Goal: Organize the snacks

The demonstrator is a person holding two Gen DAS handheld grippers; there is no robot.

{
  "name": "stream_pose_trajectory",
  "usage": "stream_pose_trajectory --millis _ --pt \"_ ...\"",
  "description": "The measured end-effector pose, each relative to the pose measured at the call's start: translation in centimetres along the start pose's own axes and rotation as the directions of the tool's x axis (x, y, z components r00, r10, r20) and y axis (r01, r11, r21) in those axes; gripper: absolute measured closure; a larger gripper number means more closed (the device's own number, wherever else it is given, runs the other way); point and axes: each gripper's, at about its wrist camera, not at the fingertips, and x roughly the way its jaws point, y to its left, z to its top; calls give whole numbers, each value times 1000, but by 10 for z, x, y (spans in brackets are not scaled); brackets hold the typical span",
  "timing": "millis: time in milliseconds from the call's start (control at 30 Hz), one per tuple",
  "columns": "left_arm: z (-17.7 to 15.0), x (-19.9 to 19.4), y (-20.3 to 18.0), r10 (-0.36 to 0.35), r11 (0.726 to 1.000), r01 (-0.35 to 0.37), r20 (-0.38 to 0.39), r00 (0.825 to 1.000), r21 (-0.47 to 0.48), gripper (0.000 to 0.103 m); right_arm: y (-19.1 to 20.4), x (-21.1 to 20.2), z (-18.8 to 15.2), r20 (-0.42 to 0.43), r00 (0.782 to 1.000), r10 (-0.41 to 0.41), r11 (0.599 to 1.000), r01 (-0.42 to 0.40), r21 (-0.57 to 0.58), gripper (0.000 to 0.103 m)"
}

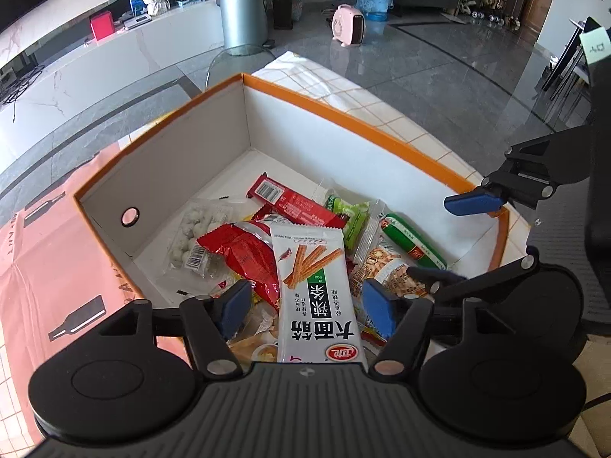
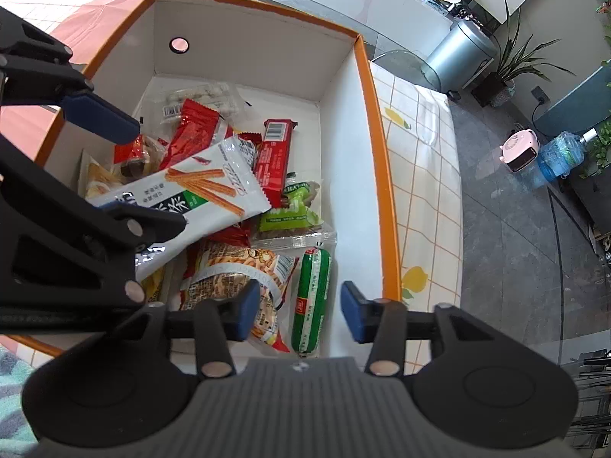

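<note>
Nearest the left wrist camera, the left gripper hangs over the box with its blue pads spread wide; a white snack pack lies between them, touched by neither pad, its near end cut off behind the gripper body; its long axis runs from the camera toward the middle of the box, with the printed orange sticks at the far end; large Chinese characters and a red oval logo show on it, the small print too fine to read. In the right wrist view the right gripper stands part open with nothing pressed between its pads; a green sausage lies lengthwise between them on the box floor, its label unreadable. All snacks sit inside the orange-rimmed box, heaped at the near end; a red bar with a barcode points toward the far wall; a clear bag of white balls lies half under a red wrapper; lower packets are mostly hidden.
</note>
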Motion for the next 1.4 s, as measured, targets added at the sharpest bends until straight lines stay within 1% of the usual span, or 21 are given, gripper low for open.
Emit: stream_pose_trajectory --millis 33,167,233,267,367,433,500,600,700,733,800,900,933,1033,1067,1167,1267,1333,1400 --pt "0 -6 0 5 1000 -5 10 1000 -2 24 1 -5 1 3 1000 1 1000 -1 -1 44" --pt "-2 -33 3 28 1000 -27 54 998 -16 24 2 -30 4 31 1000 -5 1000 5 6 38" --pt "-4 -51 4 39 999 -37 91 995 -19 23 3 -46 5 57 998 -14 1000 13 15 30" --pt "-5 -59 5 44 999 -42 109 993 -19 23 4 -54 5 73 997 -15 1000 13 22 29" --pt "-13 -87 6 70 997 -66 177 982 -25 20 8 -79 4 122 992 -9 999 3 46 26" --pt "-20 -104 8 90 996 -84 223 971 -33 20 14 -97 2 159 987 -11 998 1 63 21" --pt "-28 -120 9 112 994 -104 269 957 -43 20 21 -112 -1 193 981 -15 997 0 74 20" --pt "-43 -143 13 152 988 -137 334 930 -68 20 35 -135 -9 248 968 -23 996 1 90 19" --pt "-60 -164 20 194 980 -165 393 899 -107 20 47 -157 -17 313 949 -33 992 -7 124 17" --pt "-67 -170 22 213 977 -180 414 885 -117 20 51 -166 -20 341 939 -35 990 -15 141 15" --pt "-77 -180 25 257 966 -224 433 864 -127 20 59 -179 -27 394 919 -35 986 -33 166 12" --pt "-96 -194 28 344 939 -304 470 813 -162 20 77 -195 -36 466 883 -55 979 -45 200 9" --pt "-101 -198 29 366 930 -321 480 797 -177 20 85 -199 -40 491 869 -65 977 -44 207 9" --pt "-119 -208 35 413 911 -344 503 759 -228 20 108 -206 -52 546 831 -104 972 -31 232 7" --pt "-124 -210 37 427 904 -350 505 750 -244 20 115 -208 -56 560 821 -110 970 -35 243 7" --pt "-139 -215 44 460 887 -359 507 729 -290 20 131 -209 -65 585 803 -116 959 -62 275 6" --pt "-154 -215 48 489 872 -375 505 712 -316 20 148 -210 -73 601 786 -143 946 -71 317 6" --pt "-163 -213 50 504 862 -384 493 709 -330 20 158 -211 -77 611 774 -164 935 -74 345 5" --pt "-172 -209 54 504 862 -381 479 719 -334 20 166 -210 -81 615 768 -181 922 -85 378 4"
